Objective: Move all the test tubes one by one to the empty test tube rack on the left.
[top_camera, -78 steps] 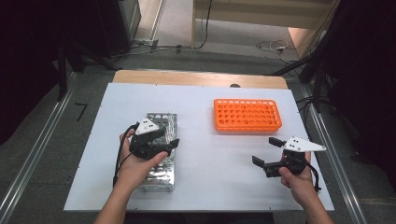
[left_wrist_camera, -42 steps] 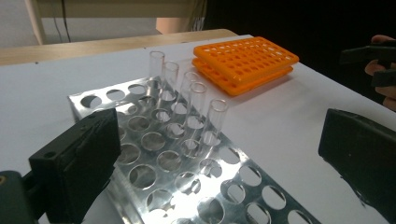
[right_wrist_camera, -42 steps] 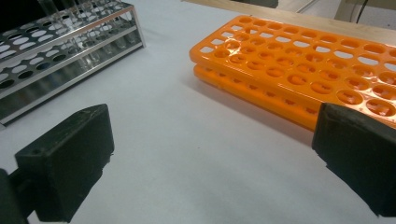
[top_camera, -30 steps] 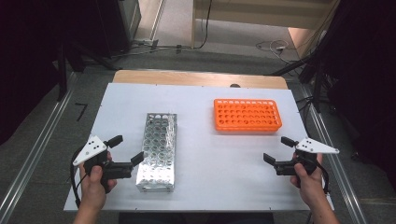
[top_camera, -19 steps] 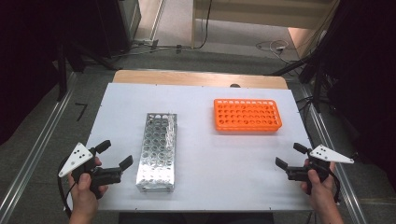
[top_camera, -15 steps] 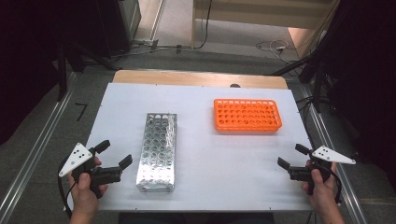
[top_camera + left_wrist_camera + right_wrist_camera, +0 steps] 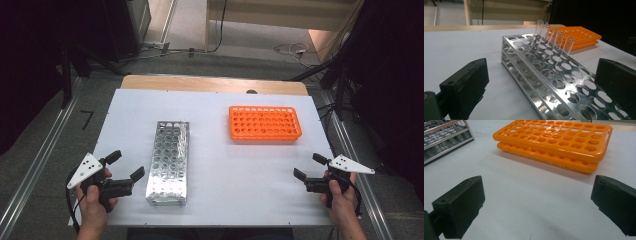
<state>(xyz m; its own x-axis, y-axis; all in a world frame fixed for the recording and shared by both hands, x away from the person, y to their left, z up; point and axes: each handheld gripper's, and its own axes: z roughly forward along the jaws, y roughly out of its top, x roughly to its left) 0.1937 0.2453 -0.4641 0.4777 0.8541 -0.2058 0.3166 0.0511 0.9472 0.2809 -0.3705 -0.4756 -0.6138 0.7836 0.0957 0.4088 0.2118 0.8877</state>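
A long metal tube rack [image 7: 169, 161] [image 7: 554, 82] lies left of centre on the white table. Several clear glass tubes [image 7: 554, 42] [image 7: 183, 134] stand in its far right holes. An empty orange tube rack [image 7: 264, 122] [image 7: 559, 141] sits at the back right. My left gripper [image 7: 125, 166] [image 7: 544, 85] is open near the front left corner, just left of the metal rack's near end, holding nothing. My right gripper [image 7: 310, 167] [image 7: 539, 202] is open near the front right edge, facing the orange rack with bare table between its jaws.
The white table top [image 7: 225, 170] rests on a wooden board [image 7: 210, 84] that shows at the back. Metal rails [image 7: 35, 170] run along both sides on the floor. Cables [image 7: 295, 50] lie on the floor behind.
My left gripper left the metal rack and drew back to the front left corner. My right gripper slid outward and toward the front right edge. Both racks stayed put.
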